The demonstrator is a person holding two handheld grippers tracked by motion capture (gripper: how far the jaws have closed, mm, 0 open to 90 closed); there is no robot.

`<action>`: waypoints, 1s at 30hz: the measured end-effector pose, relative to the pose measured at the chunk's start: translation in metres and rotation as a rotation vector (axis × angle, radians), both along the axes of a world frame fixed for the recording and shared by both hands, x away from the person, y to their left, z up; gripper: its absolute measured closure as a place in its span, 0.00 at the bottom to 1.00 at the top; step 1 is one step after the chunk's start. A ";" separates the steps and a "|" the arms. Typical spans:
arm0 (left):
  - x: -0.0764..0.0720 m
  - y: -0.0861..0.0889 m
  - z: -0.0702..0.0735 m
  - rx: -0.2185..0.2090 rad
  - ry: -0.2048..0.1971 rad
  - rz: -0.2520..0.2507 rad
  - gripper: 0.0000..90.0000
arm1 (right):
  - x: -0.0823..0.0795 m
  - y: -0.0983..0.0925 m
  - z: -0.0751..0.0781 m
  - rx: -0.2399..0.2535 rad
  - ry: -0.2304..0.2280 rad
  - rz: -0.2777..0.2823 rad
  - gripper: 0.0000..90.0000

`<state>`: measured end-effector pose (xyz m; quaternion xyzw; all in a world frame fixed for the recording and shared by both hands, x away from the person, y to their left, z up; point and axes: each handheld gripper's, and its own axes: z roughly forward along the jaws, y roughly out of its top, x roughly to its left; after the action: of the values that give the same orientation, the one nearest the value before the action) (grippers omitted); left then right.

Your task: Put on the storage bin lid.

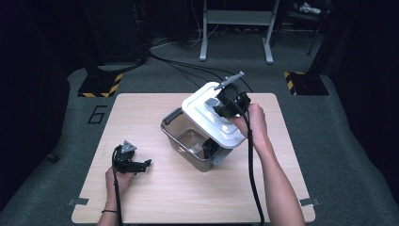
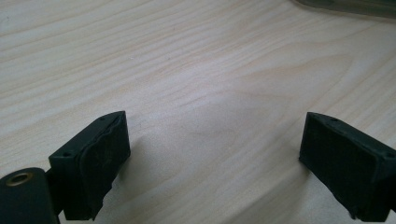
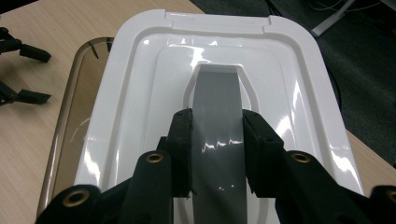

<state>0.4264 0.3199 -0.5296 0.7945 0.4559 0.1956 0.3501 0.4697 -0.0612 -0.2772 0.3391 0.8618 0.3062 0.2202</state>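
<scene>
In the right gripper view we see the right gripper (image 3: 217,151) clenched on the grey handle (image 3: 218,116) of the white lid (image 3: 140,84), which lies askew over the clear box (image 1: 181,134) near the table (image 1: 141,197) centre; the box's far side is hidden. The left gripper (image 2: 212,163) is released near the left edge, holding nothing.

"6" on the floor (image 1: 97,114)

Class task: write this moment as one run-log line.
right gripper: shut on grey handle | white lid: askew over clear bin | left gripper: open above table
</scene>
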 end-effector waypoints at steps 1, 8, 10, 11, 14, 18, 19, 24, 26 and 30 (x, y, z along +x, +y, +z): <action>0.000 0.000 0.000 -0.002 -0.001 0.000 0.09 | 0.000 0.002 0.000 -0.003 0.000 0.007 0.74; 0.000 0.000 0.000 0.000 -0.001 -0.001 0.09 | 0.003 0.023 -0.004 -0.032 0.020 0.057 0.74; 0.000 0.000 0.000 0.001 -0.001 0.000 0.09 | 0.004 0.029 -0.007 -0.026 0.035 0.061 0.74; 0.000 0.000 0.000 0.003 0.000 -0.001 0.09 | 0.006 0.032 -0.008 -0.032 0.037 0.076 0.74; 0.000 0.000 0.000 0.000 0.001 -0.001 0.09 | 0.008 0.042 -0.013 -0.035 0.063 0.083 0.74; 0.000 0.000 0.000 0.000 0.003 -0.001 0.09 | 0.010 0.053 -0.021 -0.049 0.096 0.097 0.74; 0.000 0.000 0.000 -0.002 0.001 -0.001 0.09 | 0.011 0.056 -0.023 -0.049 0.105 0.093 0.74; 0.000 0.000 0.000 0.001 0.002 -0.001 0.09 | 0.014 0.068 -0.033 -0.055 0.126 0.107 0.74; 0.000 0.000 0.000 0.000 0.003 -0.001 0.09 | 0.016 0.071 -0.037 -0.061 0.138 0.111 0.74; 0.000 0.000 0.000 0.000 0.000 -0.001 0.09 | 0.020 0.076 -0.043 -0.060 0.162 0.096 0.74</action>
<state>0.4265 0.3201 -0.5295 0.7948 0.4556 0.1954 0.3501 0.4900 0.0151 -0.3206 0.3145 0.9009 0.2617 0.1450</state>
